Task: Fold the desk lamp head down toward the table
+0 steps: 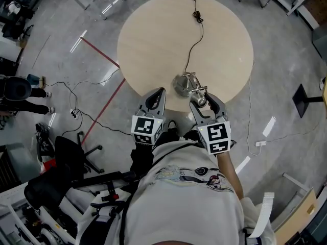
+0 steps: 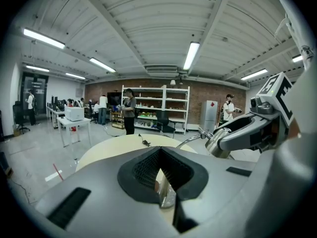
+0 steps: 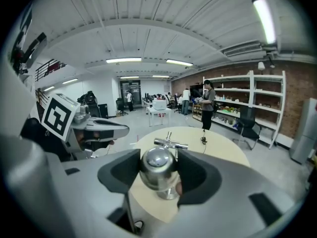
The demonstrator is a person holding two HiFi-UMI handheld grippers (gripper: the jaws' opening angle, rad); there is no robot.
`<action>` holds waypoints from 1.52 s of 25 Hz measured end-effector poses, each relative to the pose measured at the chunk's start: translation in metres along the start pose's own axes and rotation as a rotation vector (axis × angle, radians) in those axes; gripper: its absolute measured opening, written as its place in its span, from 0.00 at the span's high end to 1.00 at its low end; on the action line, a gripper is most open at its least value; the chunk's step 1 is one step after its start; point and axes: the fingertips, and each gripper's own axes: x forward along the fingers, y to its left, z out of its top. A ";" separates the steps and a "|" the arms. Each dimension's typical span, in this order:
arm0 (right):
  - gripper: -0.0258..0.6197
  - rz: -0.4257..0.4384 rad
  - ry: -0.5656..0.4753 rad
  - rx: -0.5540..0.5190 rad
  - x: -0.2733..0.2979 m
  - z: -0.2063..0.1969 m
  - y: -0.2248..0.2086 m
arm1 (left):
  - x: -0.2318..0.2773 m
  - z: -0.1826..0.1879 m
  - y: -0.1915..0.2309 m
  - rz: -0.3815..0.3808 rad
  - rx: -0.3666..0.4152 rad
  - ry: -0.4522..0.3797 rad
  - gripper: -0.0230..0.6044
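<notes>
A chrome desk lamp stands near the front edge of the round wooden table (image 1: 153,40). Its round base (image 1: 181,84) sits on the tabletop, and its black cord (image 1: 196,40) runs off toward the far side. My right gripper (image 1: 201,98) is shut on the shiny lamp head (image 3: 157,168), which fills the gap between its pads, with the lamp's cross joint (image 3: 169,144) just beyond. My left gripper (image 1: 158,93) hovers left of the base, shut, with nothing held. In the left gripper view the lamp head (image 2: 218,144) shows at the right.
A black office chair (image 1: 71,157) and loose cables (image 1: 92,119) lie on the floor to the left. A red tape line (image 1: 104,108) runs under the table's left edge. Shelves (image 2: 156,108) and several people stand far behind the table.
</notes>
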 end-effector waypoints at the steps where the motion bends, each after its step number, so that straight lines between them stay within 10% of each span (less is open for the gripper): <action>1: 0.58 -0.002 0.002 -0.005 0.000 -0.004 0.001 | 0.000 -0.001 0.000 0.001 0.001 0.002 0.96; 38: 0.58 -0.058 0.103 -0.166 0.014 -0.097 0.022 | -0.002 -0.011 -0.004 -0.018 0.044 0.065 0.96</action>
